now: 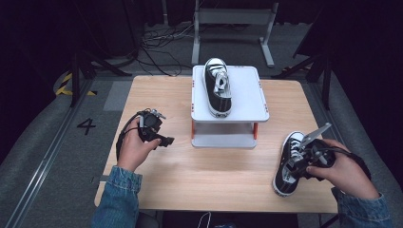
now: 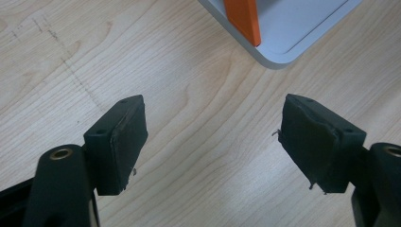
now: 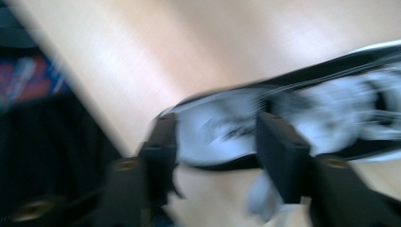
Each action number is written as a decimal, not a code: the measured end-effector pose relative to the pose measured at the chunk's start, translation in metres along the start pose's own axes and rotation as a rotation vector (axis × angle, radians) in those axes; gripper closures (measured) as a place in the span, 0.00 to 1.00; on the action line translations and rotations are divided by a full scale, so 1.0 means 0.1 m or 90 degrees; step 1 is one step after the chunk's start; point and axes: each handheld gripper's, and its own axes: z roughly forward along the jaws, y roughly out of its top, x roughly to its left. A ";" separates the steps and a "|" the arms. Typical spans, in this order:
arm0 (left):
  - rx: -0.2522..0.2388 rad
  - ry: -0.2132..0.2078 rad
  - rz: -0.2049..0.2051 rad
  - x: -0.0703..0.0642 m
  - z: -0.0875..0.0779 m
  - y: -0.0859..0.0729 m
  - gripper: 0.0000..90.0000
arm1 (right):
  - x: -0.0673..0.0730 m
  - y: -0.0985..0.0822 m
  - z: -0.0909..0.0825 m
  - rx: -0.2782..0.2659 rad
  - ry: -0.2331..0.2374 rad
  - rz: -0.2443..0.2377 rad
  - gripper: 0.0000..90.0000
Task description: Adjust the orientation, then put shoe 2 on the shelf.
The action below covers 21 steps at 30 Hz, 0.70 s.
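The right gripper is holding its jaws spread around the heel end of a black-and-white shoe. One jaw is going inside the shoe and one outside, though the picture is blurry. This shoe is lying on the desk near its right front corner. The jaws should slide deep over the heel wall before squeezing, so it won't slip. The left gripper is waiting with jaws wide over bare wood. Another shoe is already sitting on the white stand.
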 end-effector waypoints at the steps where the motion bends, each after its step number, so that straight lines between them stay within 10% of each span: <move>1: 0.000 0.000 0.000 0.00 0.00 0.00 0.27 | 0.00 0.00 0.00 0.000 0.000 0.000 0.49; 4: 0.002 0.002 0.000 0.01 -0.01 -0.03 0.27 | -0.22 -0.04 0.01 -0.012 -0.118 0.076 0.35; 13: 0.001 0.005 -0.005 0.00 -0.03 -0.04 0.27 | -0.42 0.02 0.52 0.067 -0.144 0.073 0.36; 18: 0.000 0.011 -0.011 0.05 -0.08 -0.11 0.27 | -0.47 0.05 0.48 0.065 -0.130 0.089 0.80; 21: -0.003 0.013 -0.018 0.06 -0.10 -0.13 0.27 | -0.47 0.09 0.35 0.059 -0.155 0.083 0.87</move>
